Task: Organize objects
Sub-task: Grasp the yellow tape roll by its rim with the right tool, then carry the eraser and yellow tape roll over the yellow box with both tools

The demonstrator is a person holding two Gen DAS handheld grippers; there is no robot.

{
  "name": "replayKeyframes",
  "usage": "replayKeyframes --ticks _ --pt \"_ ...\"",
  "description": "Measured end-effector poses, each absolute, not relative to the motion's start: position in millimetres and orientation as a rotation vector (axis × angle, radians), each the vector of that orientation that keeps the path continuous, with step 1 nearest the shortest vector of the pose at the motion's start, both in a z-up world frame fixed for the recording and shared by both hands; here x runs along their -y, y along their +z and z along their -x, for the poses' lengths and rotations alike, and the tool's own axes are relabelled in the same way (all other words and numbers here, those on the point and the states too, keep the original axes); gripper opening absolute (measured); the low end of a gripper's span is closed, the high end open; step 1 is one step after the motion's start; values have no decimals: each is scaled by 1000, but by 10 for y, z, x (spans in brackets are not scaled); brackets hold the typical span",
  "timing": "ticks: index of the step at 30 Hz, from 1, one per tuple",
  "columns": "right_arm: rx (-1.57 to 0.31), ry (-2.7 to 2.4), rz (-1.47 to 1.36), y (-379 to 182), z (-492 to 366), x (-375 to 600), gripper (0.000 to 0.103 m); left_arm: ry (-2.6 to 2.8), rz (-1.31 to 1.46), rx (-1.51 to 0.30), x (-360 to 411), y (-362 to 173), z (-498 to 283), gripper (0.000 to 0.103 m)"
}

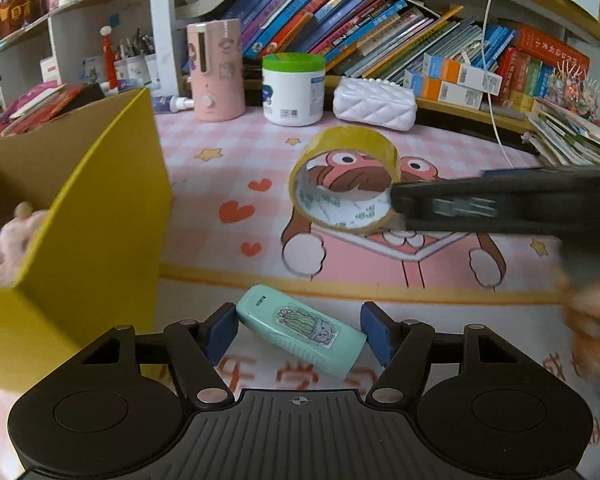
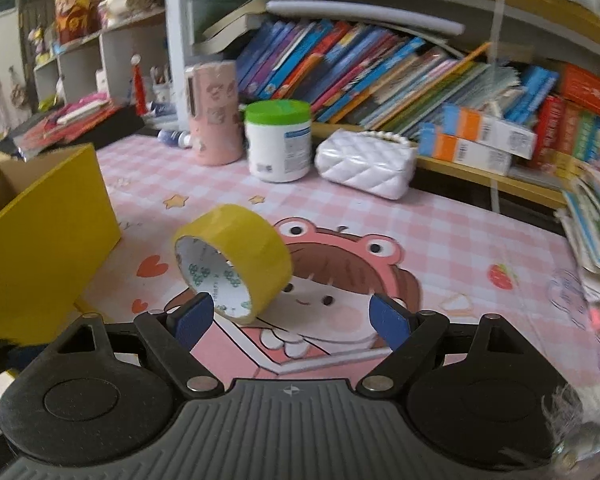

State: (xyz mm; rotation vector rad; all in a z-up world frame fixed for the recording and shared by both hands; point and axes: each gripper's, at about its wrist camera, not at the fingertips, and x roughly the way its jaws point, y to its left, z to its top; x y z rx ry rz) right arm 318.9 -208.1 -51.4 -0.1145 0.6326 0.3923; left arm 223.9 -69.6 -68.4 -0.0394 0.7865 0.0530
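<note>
A: Status?

B: My left gripper [image 1: 298, 330] is pinching the mint-green plastic case with a cactus sticker [image 1: 302, 330], skewed between the blue pads. My right gripper [image 2: 288, 320] is spread wide, nothing in it. The yellow packing-tape roll [image 2: 236, 260] stands on edge just ahead of its left pad [image 2: 190, 320].

A: Risks?

B: The roll could wheel off if that pad nudges it. The case, held crooked, may twist loose. The yellow cardboard box [image 1: 84, 216] sits left of both tools.
</note>
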Motion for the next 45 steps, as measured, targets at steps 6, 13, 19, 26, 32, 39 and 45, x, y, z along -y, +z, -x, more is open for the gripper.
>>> replayKeyframes --ticks 6,13,19,26,32,39,45 --pt "-640 385 156 -692 -3481 1801 72 61 47 -779 638 -596 -2024 67" --pt "-646 360 120 -733 -3659 1761 27 86 67 -769 547 -532 -1845 67" --pt "-643 352 84 -599 -3478 1896 10 92 94 -749 469 -497 -1711 67" --pt "-659 328 24 -400 -2919 2053 7 83 138 -713 332 -455 -1494 67" --pt "-684 340 1 -290 -2334 2007 7 88 162 -669 119 -364 -1237 67" --pt "-721 377 30 -252 -1816 1669 8 108 187 -624 -233 -232 -843 67" --pt "-708 452 107 -204 -1394 1278 8 156 228 -603 -588 -188 -487 67"
